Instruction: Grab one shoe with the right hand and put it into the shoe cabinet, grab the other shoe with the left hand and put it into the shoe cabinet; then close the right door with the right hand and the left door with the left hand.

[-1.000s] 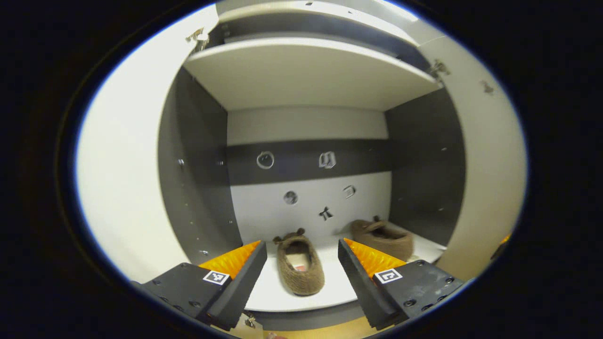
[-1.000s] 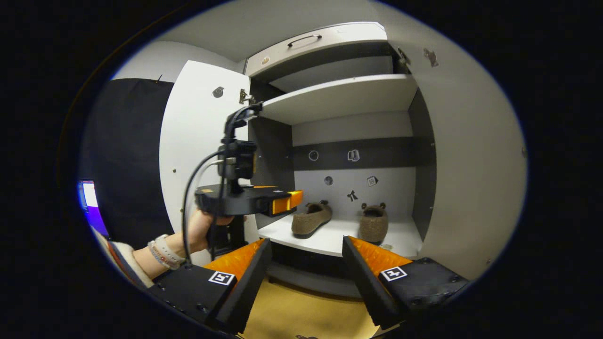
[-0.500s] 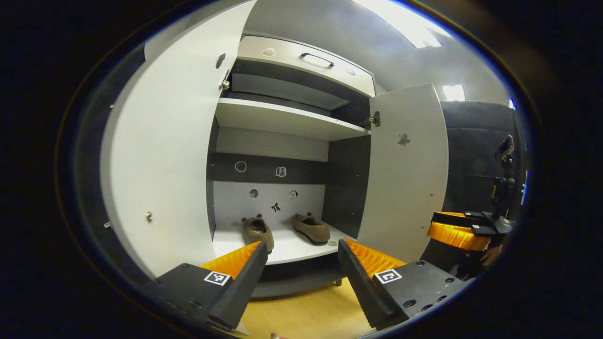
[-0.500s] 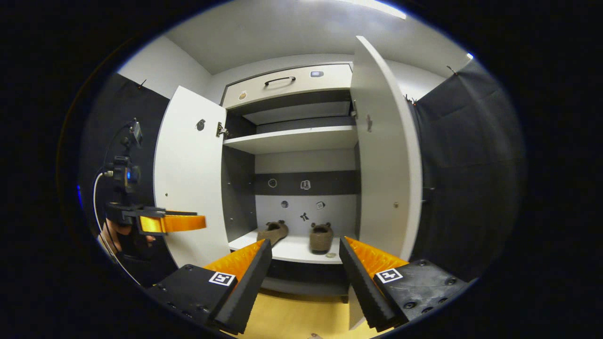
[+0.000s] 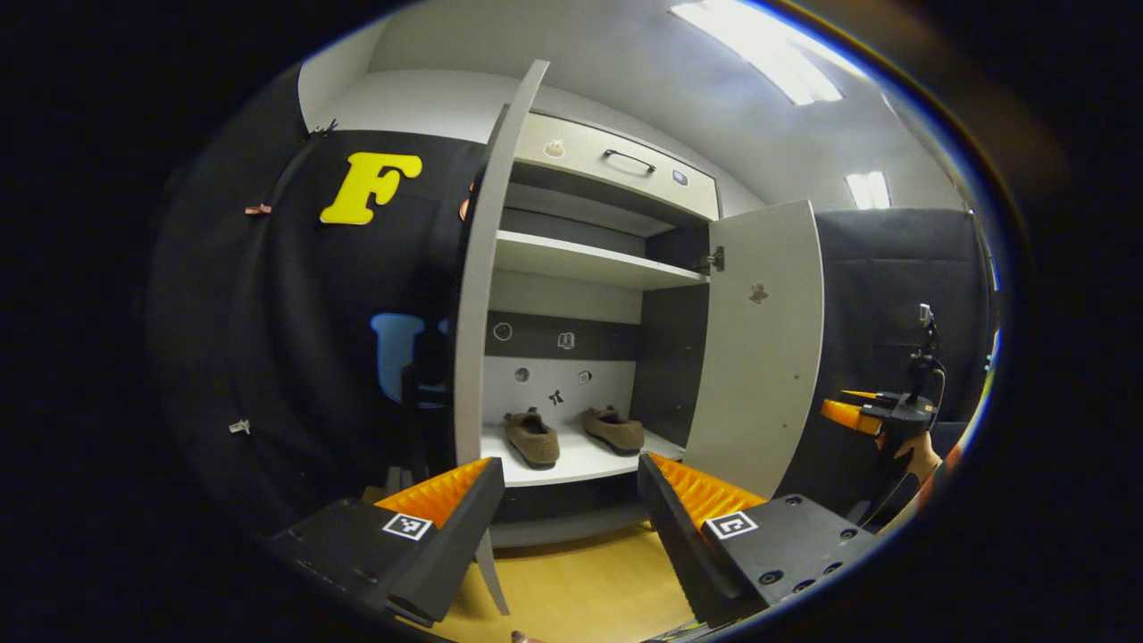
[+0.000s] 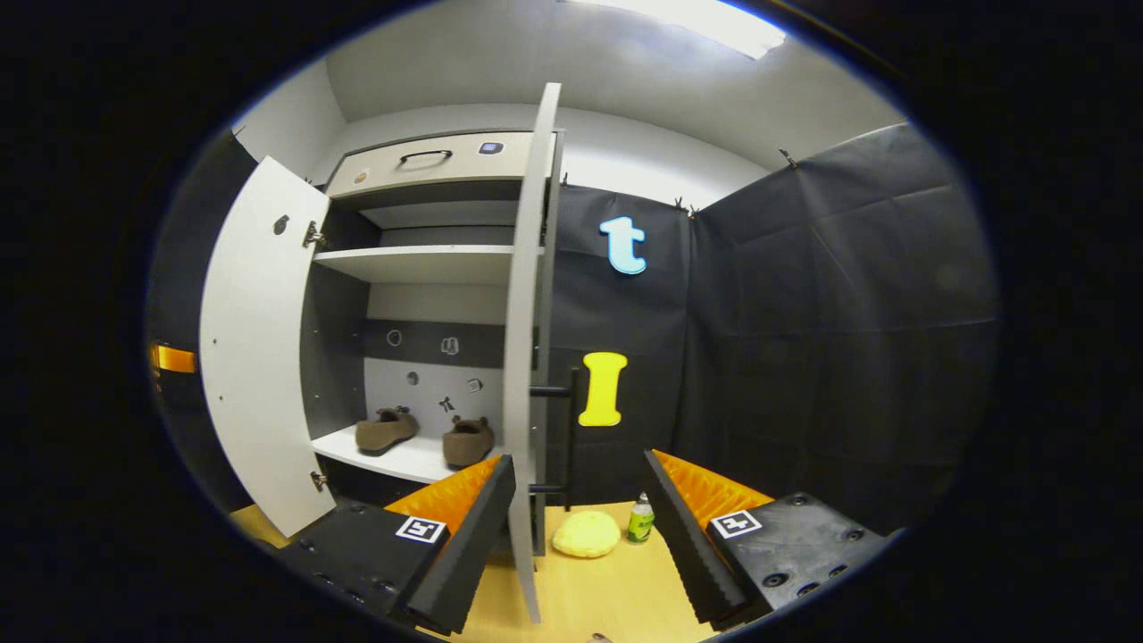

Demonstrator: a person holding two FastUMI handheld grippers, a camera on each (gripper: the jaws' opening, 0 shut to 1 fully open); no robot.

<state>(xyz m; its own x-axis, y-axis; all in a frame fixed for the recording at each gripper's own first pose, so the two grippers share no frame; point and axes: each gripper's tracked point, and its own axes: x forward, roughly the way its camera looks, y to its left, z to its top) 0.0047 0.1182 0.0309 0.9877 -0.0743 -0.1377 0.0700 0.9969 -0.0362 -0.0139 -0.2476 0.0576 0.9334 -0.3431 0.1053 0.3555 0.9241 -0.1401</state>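
Right gripper view: both shoes (image 6: 420,433) now sit in the cabinet (image 6: 429,259); the right tool (image 6: 579,500) has backed out beside the right door (image 6: 522,357), open and empty, ready to close it.

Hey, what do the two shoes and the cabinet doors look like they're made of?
The shoes look like brown fuzzy felt or wool: matte, nubby surface. The left door and right door look like smooth white laminated board, with a flat, even sheen.
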